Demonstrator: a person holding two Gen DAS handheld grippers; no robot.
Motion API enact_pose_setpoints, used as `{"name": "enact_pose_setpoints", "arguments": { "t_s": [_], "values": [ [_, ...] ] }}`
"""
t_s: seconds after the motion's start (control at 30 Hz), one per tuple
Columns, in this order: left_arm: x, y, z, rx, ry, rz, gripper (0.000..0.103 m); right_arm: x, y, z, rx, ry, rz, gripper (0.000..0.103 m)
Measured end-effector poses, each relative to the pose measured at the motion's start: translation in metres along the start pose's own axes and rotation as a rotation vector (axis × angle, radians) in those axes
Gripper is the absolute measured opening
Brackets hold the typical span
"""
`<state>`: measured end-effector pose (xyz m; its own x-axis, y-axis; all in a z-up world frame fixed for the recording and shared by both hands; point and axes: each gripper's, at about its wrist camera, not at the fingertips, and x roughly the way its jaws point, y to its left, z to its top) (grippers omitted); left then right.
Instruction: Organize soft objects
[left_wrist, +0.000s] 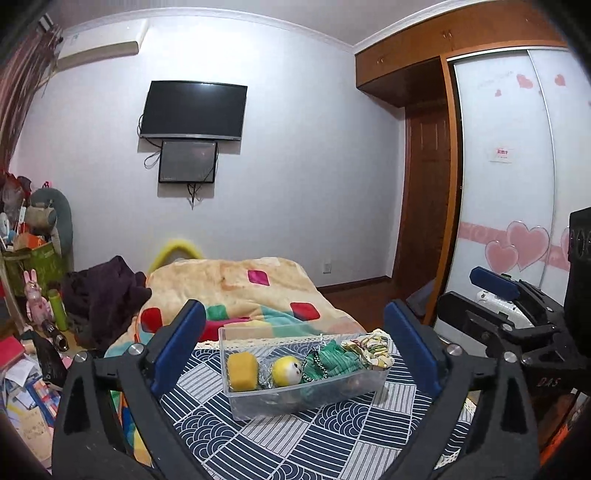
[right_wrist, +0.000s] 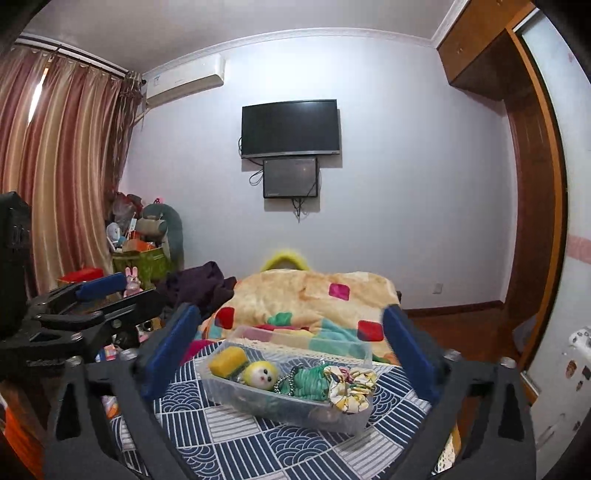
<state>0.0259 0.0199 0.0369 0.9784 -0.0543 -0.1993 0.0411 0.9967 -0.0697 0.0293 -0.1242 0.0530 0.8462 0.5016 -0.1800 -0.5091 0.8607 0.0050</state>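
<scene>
A clear plastic bin (left_wrist: 258, 402) (right_wrist: 236, 395) stands on the blue patterned cloth (left_wrist: 295, 443) (right_wrist: 258, 446). Inside lie a yellow sponge (left_wrist: 242, 371) (right_wrist: 226, 361), a yellow-headed doll (left_wrist: 286, 370) (right_wrist: 261, 374), a green cloth (left_wrist: 334, 358) (right_wrist: 309, 380) and a floral scrunchie (left_wrist: 371, 350) (right_wrist: 351, 387) at the right end. My left gripper (left_wrist: 295, 350) is open and empty, its blue pads either side of the bin. My right gripper (right_wrist: 291, 354) is open and empty, likewise in front of the bin. Each gripper shows at the edge of the other's view.
Behind the table is a bed with a patchwork blanket (left_wrist: 258, 288) (right_wrist: 314, 295) and a dark garment (left_wrist: 107, 291). Clutter and a green box (left_wrist: 37, 258) stand at the left. A wardrobe (left_wrist: 498, 184) is at the right, a TV (left_wrist: 194, 110) on the wall.
</scene>
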Motion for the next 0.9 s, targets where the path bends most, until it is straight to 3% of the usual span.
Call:
{"name": "enact_pose_setpoints", "arguments": {
  "t_s": [0.9],
  "values": [
    [-0.003,-0.001,-0.009,0.013,0.009,0.028,0.103,-0.011,-0.009,-0.009,0.038,0.003,-0.004,0.103]
  ]
}}
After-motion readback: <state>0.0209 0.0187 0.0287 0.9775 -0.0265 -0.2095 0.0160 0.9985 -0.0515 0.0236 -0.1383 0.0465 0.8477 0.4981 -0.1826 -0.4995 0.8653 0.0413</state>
